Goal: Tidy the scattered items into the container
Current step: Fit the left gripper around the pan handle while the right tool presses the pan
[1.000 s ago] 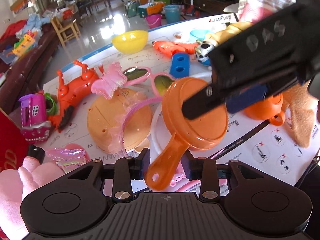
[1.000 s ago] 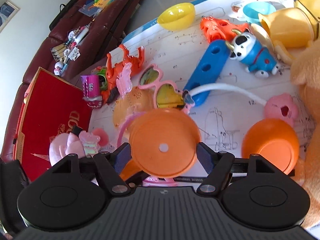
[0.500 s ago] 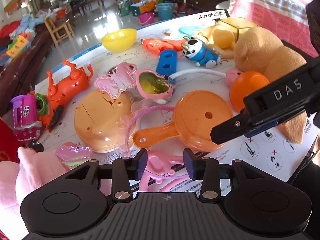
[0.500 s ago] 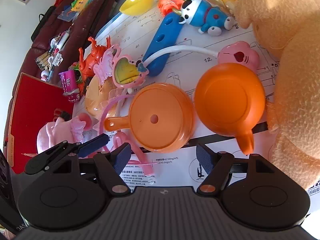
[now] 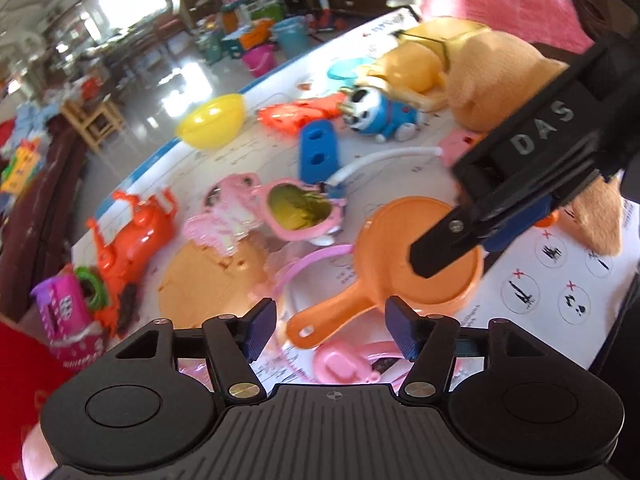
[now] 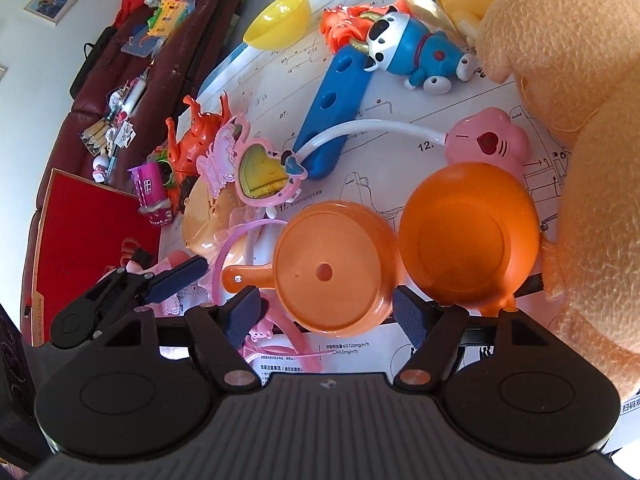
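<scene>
An orange toy pan (image 5: 416, 256) lies on the white paper sheet, its handle (image 5: 320, 320) pointing toward me. My left gripper (image 5: 330, 330) straddles that handle; its jaws are opening and the pads stand clear of it. My right gripper (image 6: 326, 314) is open just above the pan (image 6: 332, 272), whose near rim sits between the fingers without being pressed. In the left wrist view, one finger of the right gripper (image 5: 472, 236) hangs over the pan. The red box (image 6: 80, 232) lies off the sheet's left edge.
An orange teapot (image 6: 468, 232) touches the pan's right side, with a big tan plush (image 6: 580, 160) beyond. Pink heart sunglasses (image 6: 264, 176), a blue block (image 6: 336, 100), a blue cow figure (image 6: 408, 48), a yellow half shell (image 6: 280, 20) and a peach dome (image 6: 208, 216) crowd the sheet.
The pan, held up by its handle in my left gripper a second ago, now lies on the sheet. My left jaws have widened off the handle. My right gripper sank toward the pan.
</scene>
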Action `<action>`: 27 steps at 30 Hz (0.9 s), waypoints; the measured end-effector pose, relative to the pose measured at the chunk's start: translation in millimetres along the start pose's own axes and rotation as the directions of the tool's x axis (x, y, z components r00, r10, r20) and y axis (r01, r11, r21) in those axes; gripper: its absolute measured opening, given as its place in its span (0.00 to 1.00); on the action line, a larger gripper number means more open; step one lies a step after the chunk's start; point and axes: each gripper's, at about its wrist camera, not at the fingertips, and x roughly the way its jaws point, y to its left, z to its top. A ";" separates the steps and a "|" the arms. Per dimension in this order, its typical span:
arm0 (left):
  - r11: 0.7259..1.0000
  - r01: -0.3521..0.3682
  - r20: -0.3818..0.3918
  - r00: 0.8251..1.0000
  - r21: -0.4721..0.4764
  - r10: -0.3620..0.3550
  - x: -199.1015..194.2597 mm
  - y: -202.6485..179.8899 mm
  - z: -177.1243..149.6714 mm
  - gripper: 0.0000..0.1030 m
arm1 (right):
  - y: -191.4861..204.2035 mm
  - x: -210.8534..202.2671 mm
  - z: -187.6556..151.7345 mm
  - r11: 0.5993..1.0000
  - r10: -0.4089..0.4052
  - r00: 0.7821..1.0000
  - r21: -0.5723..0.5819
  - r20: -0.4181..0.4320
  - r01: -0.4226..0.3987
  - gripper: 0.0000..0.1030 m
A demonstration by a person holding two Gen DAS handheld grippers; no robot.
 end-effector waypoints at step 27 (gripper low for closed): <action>0.958 0.138 -0.020 0.990 0.253 -0.138 36.8 -14.1 1.7 0.43 | -6.1 -2.3 12.8 0.994 0.040 0.999 0.099 0.014 -0.042 0.79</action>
